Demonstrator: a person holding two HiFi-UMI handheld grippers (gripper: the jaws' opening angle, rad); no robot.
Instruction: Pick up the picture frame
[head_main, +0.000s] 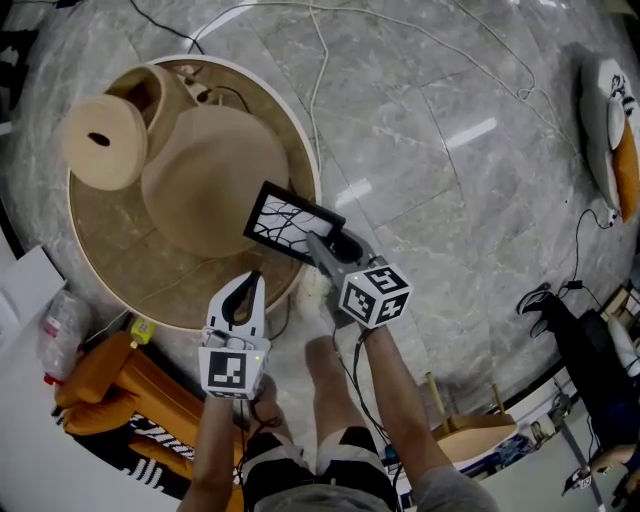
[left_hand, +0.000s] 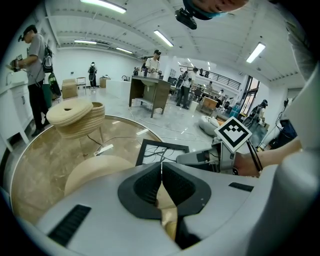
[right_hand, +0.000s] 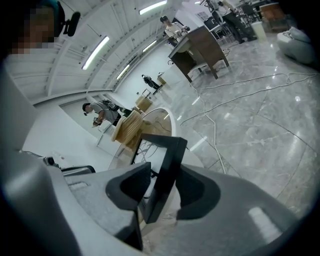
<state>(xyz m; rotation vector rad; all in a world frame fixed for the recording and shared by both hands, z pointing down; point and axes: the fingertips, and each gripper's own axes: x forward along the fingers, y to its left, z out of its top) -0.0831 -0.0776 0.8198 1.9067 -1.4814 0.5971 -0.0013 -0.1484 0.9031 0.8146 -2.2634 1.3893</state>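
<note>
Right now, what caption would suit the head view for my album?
Right gripper grips a black picture frame over the round table; left gripper sits shut nearby.

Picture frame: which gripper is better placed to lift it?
Right. The right gripper has its jaws clamped on the edge of the picture frame. The left gripper is shut, empty and short of the frame.
</note>
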